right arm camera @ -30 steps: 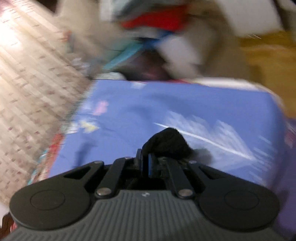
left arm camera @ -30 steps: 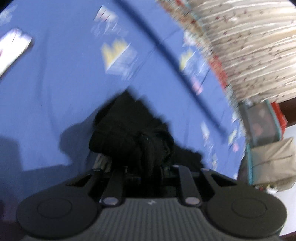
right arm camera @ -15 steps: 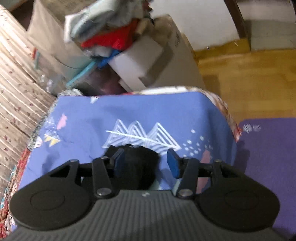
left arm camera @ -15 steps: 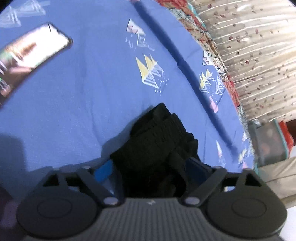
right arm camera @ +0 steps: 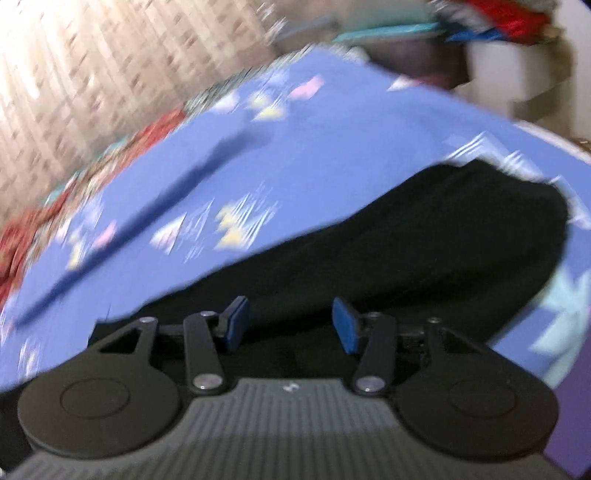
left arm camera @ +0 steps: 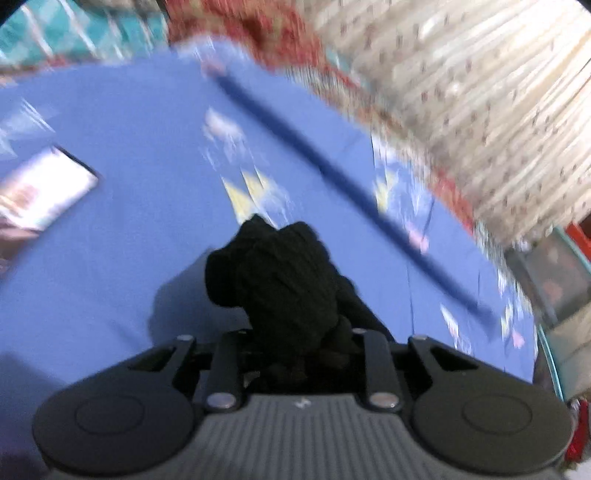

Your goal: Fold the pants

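Observation:
The black pants [right arm camera: 424, 243] lie stretched on the blue patterned bedsheet [right arm camera: 295, 147]. My right gripper [right arm camera: 290, 325] is open, its blue pads [right arm camera: 345, 325] just above the black cloth and holding nothing. In the left wrist view my left gripper [left arm camera: 299, 350] is shut on a bunched end of the black pants [left arm camera: 277, 280], which sticks up in front of the fingers. The fingertips are hidden by the cloth. Both views are motion-blurred.
A phone with a lit screen [left arm camera: 40, 192] lies on the sheet [left arm camera: 129, 147] at the left. A dark crease [left arm camera: 351, 195] runs across the sheet. A patterned curtain [left arm camera: 480, 92] hangs behind the bed. Boxes and clothes [right arm camera: 491, 33] stand past the bed's end.
My left gripper closed on the bunched pants end and lifted it. My right gripper stayed open, let go of its end and swung left over the spread black cloth.

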A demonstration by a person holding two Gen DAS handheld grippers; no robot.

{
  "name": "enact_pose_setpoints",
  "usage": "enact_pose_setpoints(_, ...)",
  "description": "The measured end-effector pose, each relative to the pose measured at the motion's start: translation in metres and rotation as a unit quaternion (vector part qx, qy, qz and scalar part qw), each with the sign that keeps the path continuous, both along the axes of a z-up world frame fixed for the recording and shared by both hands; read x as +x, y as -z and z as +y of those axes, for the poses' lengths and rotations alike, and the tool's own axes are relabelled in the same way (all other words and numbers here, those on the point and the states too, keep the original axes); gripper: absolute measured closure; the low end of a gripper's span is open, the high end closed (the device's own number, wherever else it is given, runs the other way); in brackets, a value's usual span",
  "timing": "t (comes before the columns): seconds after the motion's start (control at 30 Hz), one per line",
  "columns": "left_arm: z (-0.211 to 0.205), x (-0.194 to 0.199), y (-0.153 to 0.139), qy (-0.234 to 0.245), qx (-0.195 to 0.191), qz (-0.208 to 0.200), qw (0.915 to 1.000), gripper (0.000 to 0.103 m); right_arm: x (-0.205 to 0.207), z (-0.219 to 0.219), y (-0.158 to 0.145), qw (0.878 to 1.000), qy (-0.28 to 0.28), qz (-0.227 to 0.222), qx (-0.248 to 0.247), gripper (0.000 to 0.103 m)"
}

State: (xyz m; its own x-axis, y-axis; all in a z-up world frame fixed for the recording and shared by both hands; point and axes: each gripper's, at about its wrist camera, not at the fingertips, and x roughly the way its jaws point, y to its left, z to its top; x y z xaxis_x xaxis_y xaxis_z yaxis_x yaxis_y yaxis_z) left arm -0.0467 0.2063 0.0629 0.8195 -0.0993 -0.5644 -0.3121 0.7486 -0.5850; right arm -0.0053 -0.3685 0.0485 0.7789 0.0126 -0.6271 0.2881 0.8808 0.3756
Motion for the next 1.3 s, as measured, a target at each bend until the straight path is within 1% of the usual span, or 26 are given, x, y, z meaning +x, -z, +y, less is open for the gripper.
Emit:
enact_pose_setpoints(0.03,0.003,-0.012,-0.001,-0.013,0.015,-0.001,0.9998,0.080,0.003,0.003,0.008,1.000,-0.010,0.014,0.006,0.050)
enact_pose_setpoints(0.07,0.005,-0.020,0.003,-0.023,0.034,0.012,0.9991,0.079,0.006,0.004,0.018,0.999,-0.018,0.032,0.014,0.050)
enact_pose_setpoints(0.1,0.004,-0.023,0.011,-0.029,0.057,0.040,0.9972,0.079,0.009,0.005,0.030,0.998,-0.023,0.050,0.023,0.050)
enact_pose_setpoints(0.13,0.003,-0.019,0.022,-0.027,0.065,0.069,0.9951,0.076,0.007,0.006,0.035,0.999,-0.023,0.042,0.016,0.050)
enact_pose_setpoints(0.17,0.004,-0.014,0.038,-0.025,0.057,0.111,0.9919,0.073,0.006,0.010,0.036,0.999,-0.026,0.033,0.005,0.048)
enact_pose_setpoints(0.2,0.007,-0.013,0.052,-0.029,0.039,0.134,0.9897,0.071,0.008,0.014,0.035,0.999,-0.035,0.034,-0.009,0.047)
enact_pose_setpoints(0.27,0.007,-0.018,0.053,-0.043,0.027,0.120,0.9914,0.065,0.010,0.019,0.031,0.998,-0.049,0.038,-0.029,0.044)
enact_pose_setpoints(0.3,0.005,-0.017,0.048,-0.041,0.032,0.122,0.9912,0.062,0.009,0.019,0.028,0.998,-0.052,0.037,-0.027,0.044)
enact_pose_setpoints(0.33,0.003,-0.016,0.043,-0.040,0.041,0.126,0.9904,0.053,0.007,0.016,0.026,0.998,-0.051,0.034,-0.017,0.044)
enact_pose_setpoints(0.37,0.002,-0.017,0.035,-0.040,0.056,0.129,0.9892,0.048,0.004,0.013,0.022,0.998,-0.049,0.027,-0.004,0.045)
enact_pose_setpoints(0.4,0.002,-0.019,0.027,-0.042,0.067,0.127,0.9887,0.046,0.003,0.011,0.018,0.998,-0.052,0.018,0.000,0.045)
enact_pose_setpoints(0.47,0.008,-0.031,0.016,-0.033,0.062,0.111,0.9913,0.038,0.005,0.015,0.005,0.997,-0.081,-0.001,-0.005,0.044)
enact_pose_setpoints(0.53,0.012,-0.047,0.007,-0.034,0.053,0.098,0.9932,0.032,0.001,0.021,-0.008,0.992,-0.123,-0.018,0.031,0.044)
enact_pose_setpoints(0.57,0.013,-0.055,0.004,-0.036,0.051,0.094,0.9936,0.030,0.007,0.030,-0.014,0.986,-0.155,-0.027,0.063,0.044)
enact_pose_setpoints(0.63,0.010,-0.057,0.001,-0.050,0.057,0.092,0.9928,0.029,0.020,0.055,-0.023,0.971,-0.213,-0.033,0.103,0.044)
enact_pose_setpoints(0.7,0.012,-0.066,-0.003,-0.072,0.074,0.090,0.9906,0.029,0.036,0.089,-0.025,0.956,-0.267,-0.023,0.123,0.044)
enact_pose_setpoints(0.77,0.017,-0.071,-0.006,-0.081,0.073,0.084,0.9905,0.029,0.064,0.126,-0.017,0.942,-0.304,0.004,0.140,0.044)
enact_pose_setpoints(0.83,0.024,-0.072,-0.012,-0.088,0.066,0.078,0.9909,0.029,0.094,0.153,0.001,0.936,-0.314,0.040,0.155,0.044)
enact_pose_setpoints(0.93,0.023,-0.073,-0.021,-0.074,0.060,0.051,0.9941,0.029,0.131,0.186,0.029,0.935,-0.301,0.084,0.166,0.045)
enact_pose_setpoints(0.97,0.020,-0.071,-0.023,-0.060,0.057,0.044,0.9956,0.029,0.142,0.195,0.039,0.933,-0.299,0.102,0.170,0.052)
enact_pose_setpoints(1.0,0.016,-0.068,-0.024,-0.044,0.054,0.037,0.9968,0.029,0.152,0.199,0.044,0.932,-0.295,0.120,0.171,0.062)
enact_pose_setpoints(1.03,0.011,-0.065,-0.023,-0.029,0.053,0.032,0.9977,0.029,0.157,0.205,0.048,0.931,-0.294,0.132,0.169,0.088)
enact_pose_setpoints(1.07,0.006,-0.059,-0.022,-0.008,0.051,0.028,0.9983,0.029,0.162,0.211,0.049,0.929,-0.297,0.137,0.171,0.091)
enact_pose_setpoints(1.13,-0.004,-0.047,-0.018,0.025,0.050,0.024,0.9982,0.029,0.167,0.219,0.037,0.932,-0.303,0.121,0.157,0.093)
enact_pose_setpoints(1.23,-0.015,-0.025,-0.009,0.062,0.046,0.018,0.9969,0.029,0.189,0.223,0.011,0.938,-0.308,0.067,0.144,0.093)
enact_pose_setpoints(1.3,-0.023,-0.007,-0.004,0.075,0.052,0.019,0.9957,0.029,0.217,0.227,0.005,0.942,-0.307,0.048,0.130,0.093)
